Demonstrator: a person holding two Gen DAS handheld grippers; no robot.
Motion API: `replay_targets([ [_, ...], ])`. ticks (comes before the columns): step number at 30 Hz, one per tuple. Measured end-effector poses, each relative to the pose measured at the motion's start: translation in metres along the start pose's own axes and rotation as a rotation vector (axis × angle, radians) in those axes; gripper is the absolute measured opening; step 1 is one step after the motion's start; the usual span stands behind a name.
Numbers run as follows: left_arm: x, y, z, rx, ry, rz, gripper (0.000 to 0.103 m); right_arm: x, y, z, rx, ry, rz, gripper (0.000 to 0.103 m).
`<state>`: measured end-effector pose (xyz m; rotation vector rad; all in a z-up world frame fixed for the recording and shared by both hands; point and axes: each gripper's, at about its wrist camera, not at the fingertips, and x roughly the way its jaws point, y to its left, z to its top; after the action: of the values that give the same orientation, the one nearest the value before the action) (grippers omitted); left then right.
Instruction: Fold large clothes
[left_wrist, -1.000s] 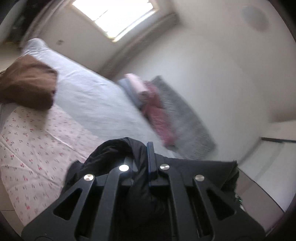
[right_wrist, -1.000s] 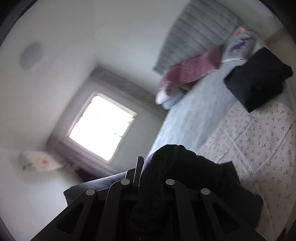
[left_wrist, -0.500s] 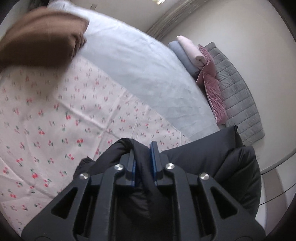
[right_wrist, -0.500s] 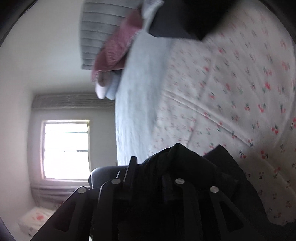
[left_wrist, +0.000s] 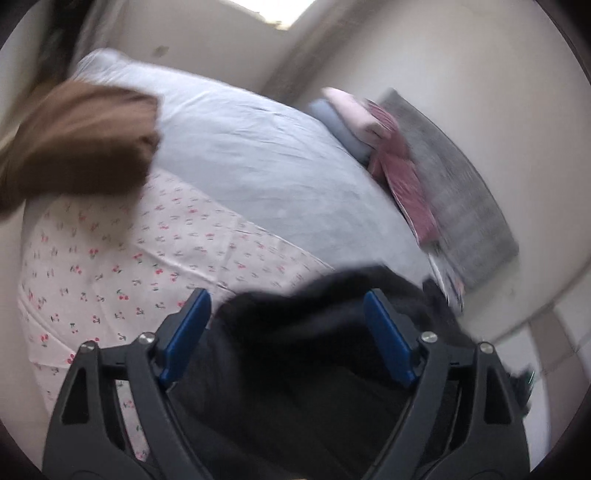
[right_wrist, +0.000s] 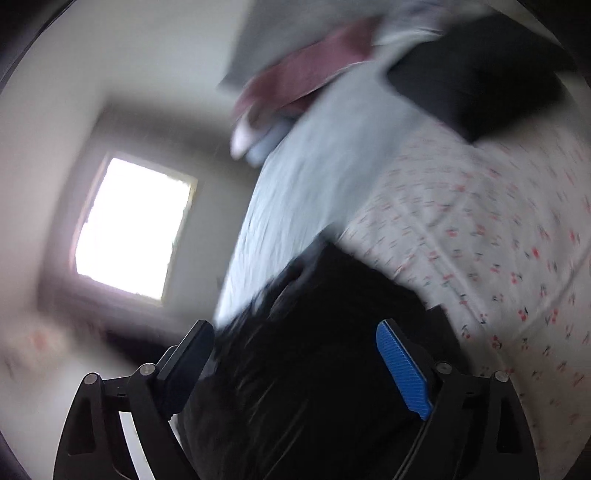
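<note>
While no writing reads, both grippers, left gripper (left_wrist: 282, 328) and right gripper (right_wrist: 295, 358), just opened wide over the black garment (left_wrist: 314, 350).

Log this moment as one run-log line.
left gripper: just opened, off black garment | right gripper: just opened, garment loose between jaws | cherry-print sheet: beneath

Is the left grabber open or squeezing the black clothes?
Open. The left gripper has just been opening; its blue pads stand wide apart, with the black garment loose between them.
</note>
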<state>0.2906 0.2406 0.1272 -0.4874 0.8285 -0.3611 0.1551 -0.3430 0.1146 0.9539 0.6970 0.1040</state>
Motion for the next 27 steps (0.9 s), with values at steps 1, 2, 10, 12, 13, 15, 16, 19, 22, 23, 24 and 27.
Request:
replay_targets([
  [1, -0.002, -0.017, -0.008, 0.046, 0.027, -0.02, 0.089, 0.007, 0.016, -0.008, -0.062, 0.037, -0.008, 0.092],
  [2, -0.002, -0.029, -0.015, 0.078, 0.053, -0.047, 0.092, 0.017, 0.032, -0.019, -0.13, 0.085, -0.016, 0.092],
  [10, 0.062, -0.105, -0.098, 0.343, 0.31, 0.018, 0.092, 0.089, 0.098, -0.096, -0.537, 0.194, -0.261, 0.078],
  [12, 0.069, -0.105, -0.1, 0.318, 0.3, 0.025, 0.05, 0.096, 0.103, -0.105, -0.57, 0.202, -0.222, 0.027],
  [13, 0.067, -0.107, -0.096, 0.309, 0.279, 0.017, 0.035, 0.096, 0.107, -0.107, -0.583, 0.193, -0.209, 0.019],
  [15, 0.058, -0.112, -0.085, 0.291, 0.231, -0.001, 0.008, 0.092, 0.113, -0.107, -0.607, 0.151, -0.209, 0.008],
  [16, 0.053, -0.116, -0.078, 0.283, 0.202, -0.009, 0.007, 0.088, 0.12, -0.106, -0.62, 0.116, -0.212, 0.007],
  [19, 0.037, -0.132, -0.057, 0.297, 0.093, -0.024, 0.005, 0.079, 0.138, -0.102, -0.646, 0.026, -0.216, 0.006],
  [22, 0.031, -0.146, -0.035, 0.295, 0.006, -0.046, 0.005, 0.067, 0.165, -0.087, -0.659, -0.106, -0.221, 0.005],
  [23, 0.032, -0.15, -0.027, 0.288, -0.015, -0.052, 0.006, 0.063, 0.172, -0.082, -0.658, -0.142, -0.22, 0.005],
  [24, 0.035, -0.152, -0.02, 0.283, -0.03, -0.056, 0.006, 0.061, 0.179, -0.076, -0.66, -0.181, -0.229, 0.005],
  [27, 0.055, -0.16, -0.003, 0.289, -0.073, -0.034, 0.006, 0.068, 0.197, -0.054, -0.678, -0.261, -0.283, 0.005],
])
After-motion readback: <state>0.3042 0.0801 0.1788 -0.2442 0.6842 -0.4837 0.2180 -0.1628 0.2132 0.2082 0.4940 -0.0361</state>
